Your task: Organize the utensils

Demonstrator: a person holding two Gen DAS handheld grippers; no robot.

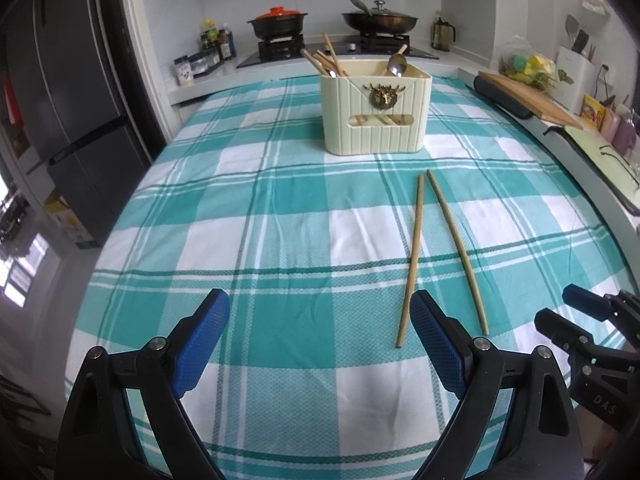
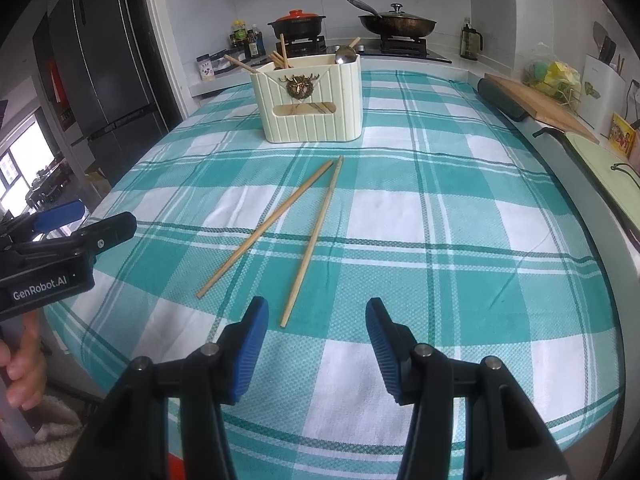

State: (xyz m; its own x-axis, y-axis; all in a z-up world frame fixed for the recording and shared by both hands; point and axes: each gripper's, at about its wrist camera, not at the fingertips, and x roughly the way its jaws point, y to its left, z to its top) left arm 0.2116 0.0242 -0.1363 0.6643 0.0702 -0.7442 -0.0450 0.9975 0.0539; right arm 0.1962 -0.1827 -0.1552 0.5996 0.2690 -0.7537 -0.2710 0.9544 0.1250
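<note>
Two wooden chopsticks (image 1: 436, 252) (image 2: 288, 232) lie loose on the teal checked tablecloth (image 1: 260, 240), in front of a cream utensil holder (image 1: 376, 110) (image 2: 310, 100). The holder carries several chopsticks (image 1: 326, 60) and a metal spoon (image 1: 398, 66). My left gripper (image 1: 320, 312) hovers open over the cloth, left of the chopsticks' near ends, with nothing between its blue fingers. My right gripper (image 2: 316, 316) is open too, and the near tip of one chopstick lies just ahead of its gap. Each gripper shows at the edge of the other's view.
Behind the table runs a counter with a stove, a black pot with an orange lid (image 1: 278, 22) and a lidded wok (image 1: 378, 18). A wooden cutting board (image 1: 528, 100) lies on the right counter. A dark fridge (image 1: 80, 100) stands at left.
</note>
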